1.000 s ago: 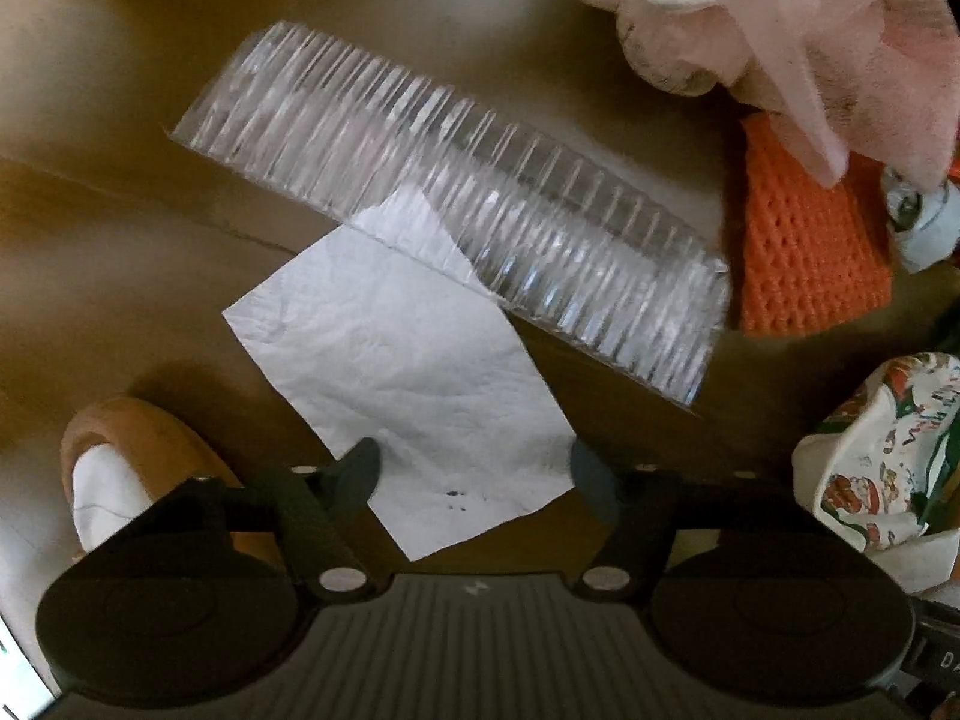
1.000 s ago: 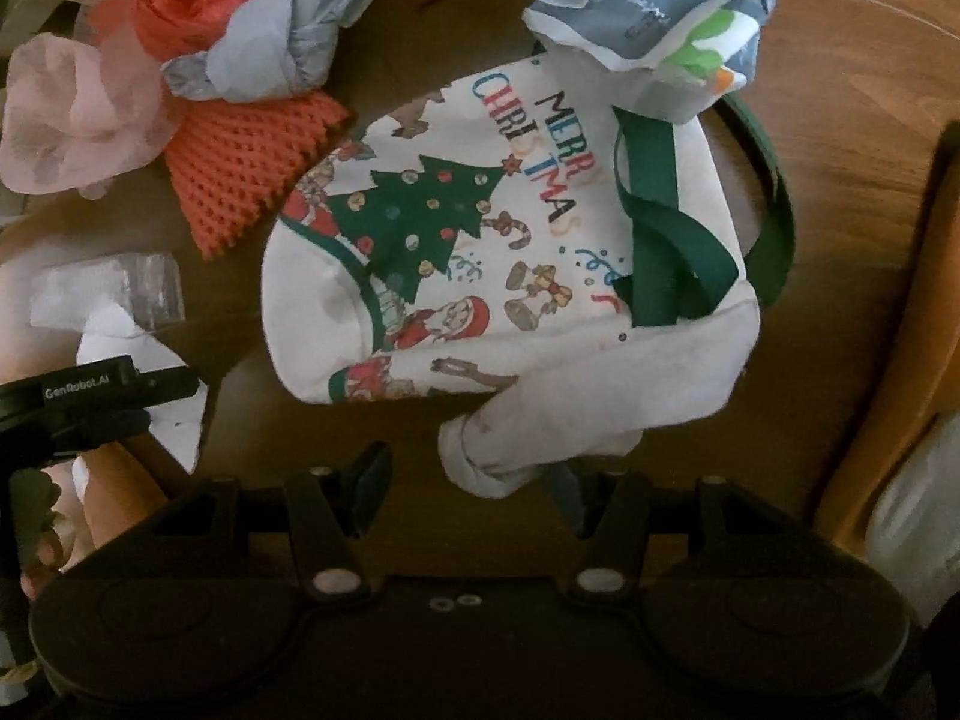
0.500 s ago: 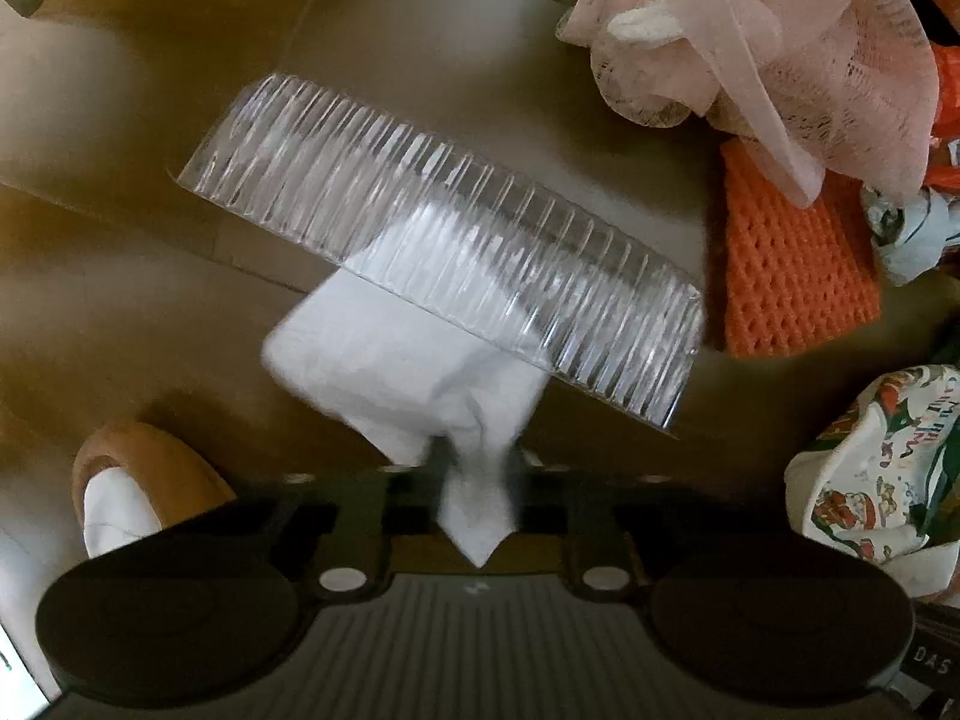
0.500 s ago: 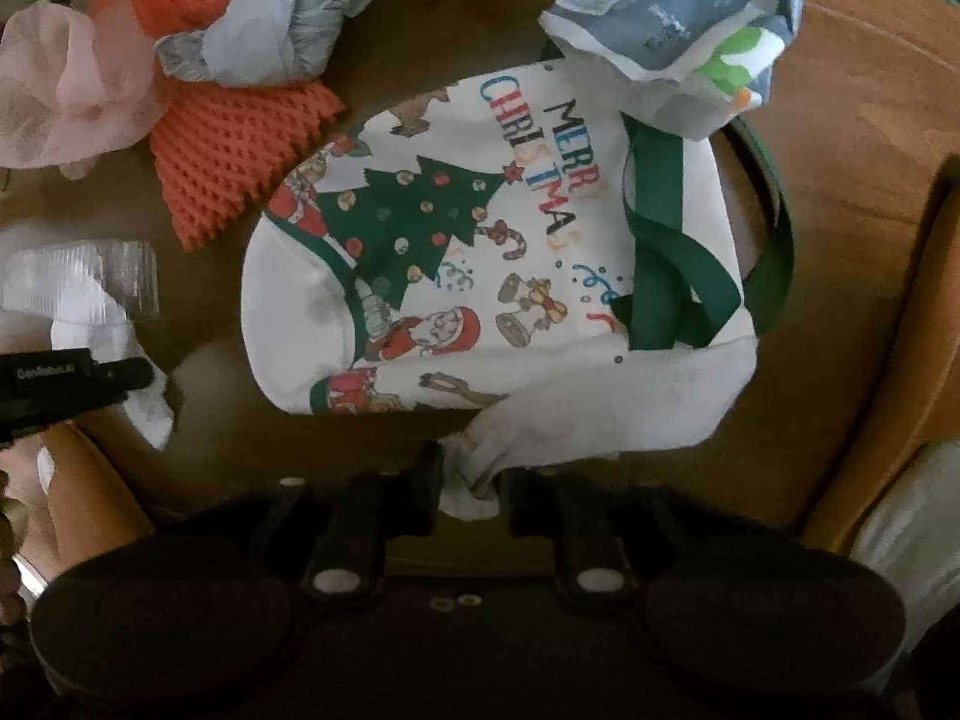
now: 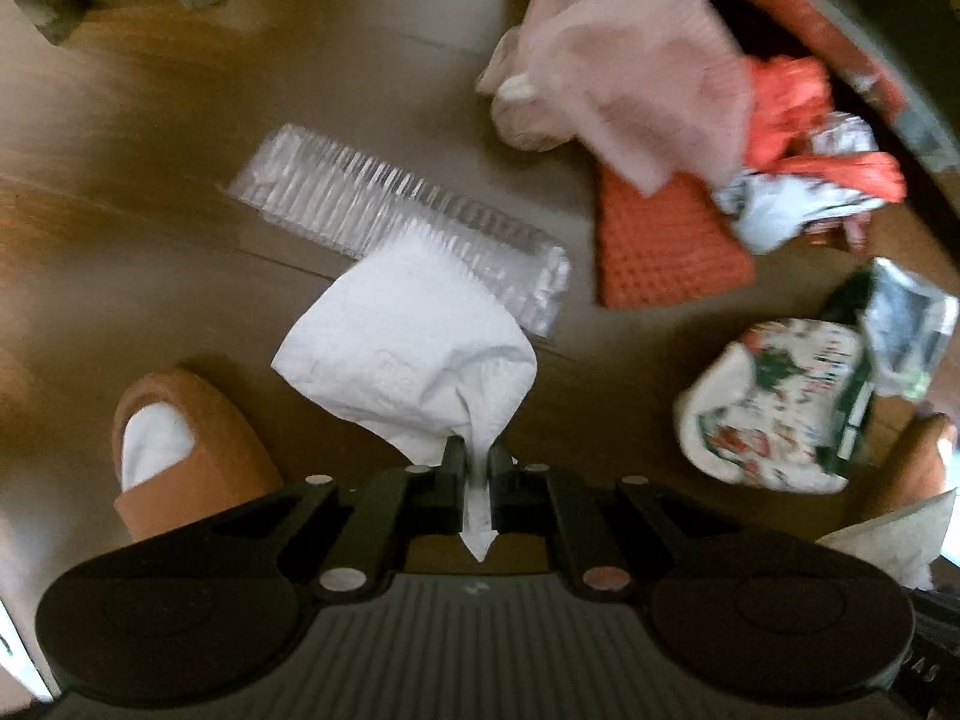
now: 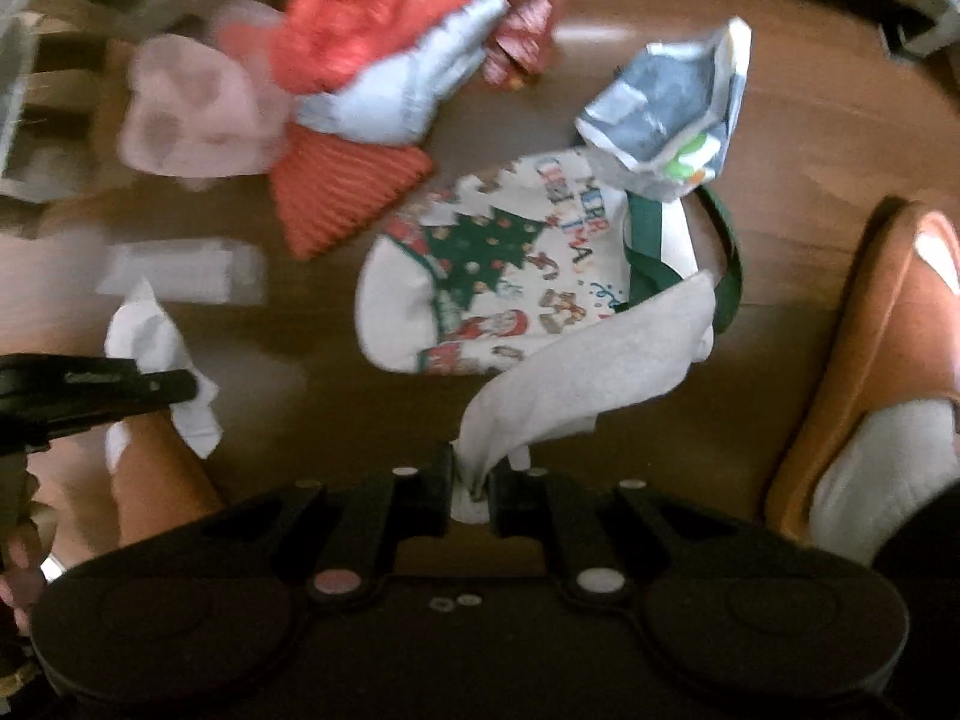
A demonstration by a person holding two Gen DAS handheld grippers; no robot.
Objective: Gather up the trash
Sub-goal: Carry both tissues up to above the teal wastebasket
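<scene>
My left gripper (image 5: 477, 450) is shut on a white paper napkin (image 5: 414, 354) and holds it above the wooden floor; the napkin also shows in the right wrist view (image 6: 162, 360). A clear ribbed plastic tray (image 5: 408, 222) lies on the floor behind it. My right gripper (image 6: 474, 468) is shut on the rim of a white Christmas tote bag (image 6: 516, 276) with green handles, lifting that edge. The bag also shows at the right of the left wrist view (image 5: 780, 402).
Floor litter: an orange mesh net (image 5: 666, 240), pink netting (image 5: 624, 84), red and grey plastic bags (image 6: 390, 60), a crumpled blue-grey wrapper (image 6: 672, 114). Orange slippers on white-socked feet stand at left (image 5: 180, 444) and right (image 6: 888, 372).
Both grippers closed from open: the left on the napkin, the right on the bag's rim. Both have since risen, lifting the napkin off the floor and pulling the bag's edge up.
</scene>
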